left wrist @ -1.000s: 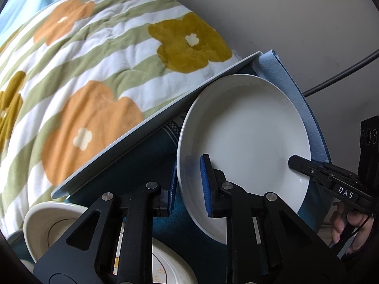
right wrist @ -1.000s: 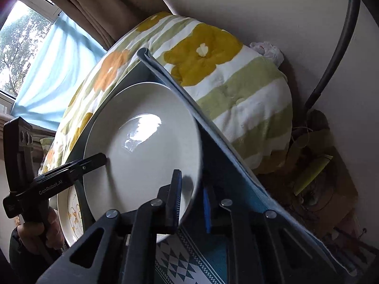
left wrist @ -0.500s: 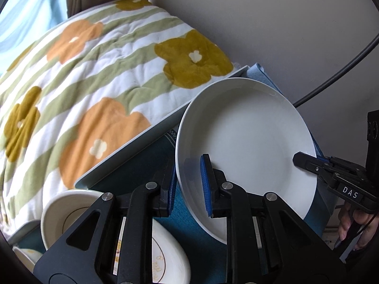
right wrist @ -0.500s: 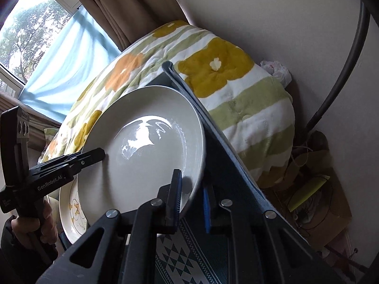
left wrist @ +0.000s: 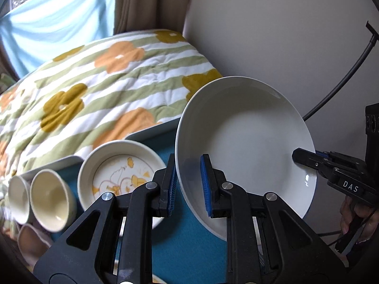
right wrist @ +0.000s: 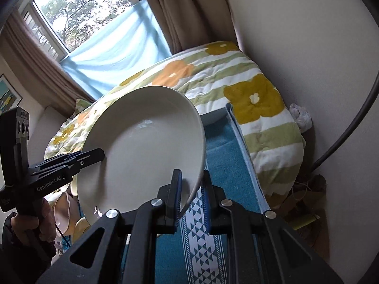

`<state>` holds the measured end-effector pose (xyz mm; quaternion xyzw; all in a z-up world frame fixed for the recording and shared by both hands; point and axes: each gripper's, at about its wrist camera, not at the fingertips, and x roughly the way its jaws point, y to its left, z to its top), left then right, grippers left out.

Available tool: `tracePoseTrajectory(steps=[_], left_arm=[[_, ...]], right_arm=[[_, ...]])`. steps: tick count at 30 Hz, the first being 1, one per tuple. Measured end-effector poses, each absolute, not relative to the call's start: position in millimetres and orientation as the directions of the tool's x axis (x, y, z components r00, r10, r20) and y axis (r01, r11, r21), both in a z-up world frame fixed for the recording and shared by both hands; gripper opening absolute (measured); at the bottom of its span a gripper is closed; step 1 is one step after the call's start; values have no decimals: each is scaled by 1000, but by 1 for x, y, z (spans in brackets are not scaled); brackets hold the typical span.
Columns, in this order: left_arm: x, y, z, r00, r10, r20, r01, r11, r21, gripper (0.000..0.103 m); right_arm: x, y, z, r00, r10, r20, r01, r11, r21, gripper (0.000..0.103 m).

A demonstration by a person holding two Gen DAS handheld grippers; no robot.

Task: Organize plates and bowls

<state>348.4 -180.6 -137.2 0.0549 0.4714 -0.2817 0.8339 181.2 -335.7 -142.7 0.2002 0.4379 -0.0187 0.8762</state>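
Blue-padded jaws of the left gripper (left wrist: 188,184) clamp the near rim of a large white plate (left wrist: 246,149), one pad on its inner face and one behind it, while the right gripper (right wrist: 191,197) pinches the opposite rim the same way, so the plate hangs between both tools, lifted and tilted steeply on edge. It is plain, glossy and shallow, with a raised rim and no pattern. Below it lies a teal cloth (left wrist: 189,241) with a white triangle-patterned band, spread on the desk. To the left of the left gripper stands a shallow dish (left wrist: 118,172) with a yellow drawing inside, and further left two small cream cups (left wrist: 51,200) lie on their sides, just beside each other. Behind the desk is a bed with a flowered quilt (left wrist: 99,94).
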Motion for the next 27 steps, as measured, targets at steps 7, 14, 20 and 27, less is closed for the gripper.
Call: tracePoseTrajectory(steps=[7,14,20,27], left_arm=[[273,-113,-118,498,-336,-799,365,917,-157,17],[214,-40,-126,520,-236,-821,198,968,-153,17],[183,15,-153,490,-193,-850,100,981,-166,17],[177,62,-208,412,-207,-888,60,978,-200,17]], right_arm=[[159,-288,-123,601,251,-759,13,947,322,15],[142,-222,-136,529,360,-768,-137,930,342,15],[134,-169,-163,452,410,-792,-203,912,356,15],[134,-123,-209,381,396,-836,-213,917,337,15]])
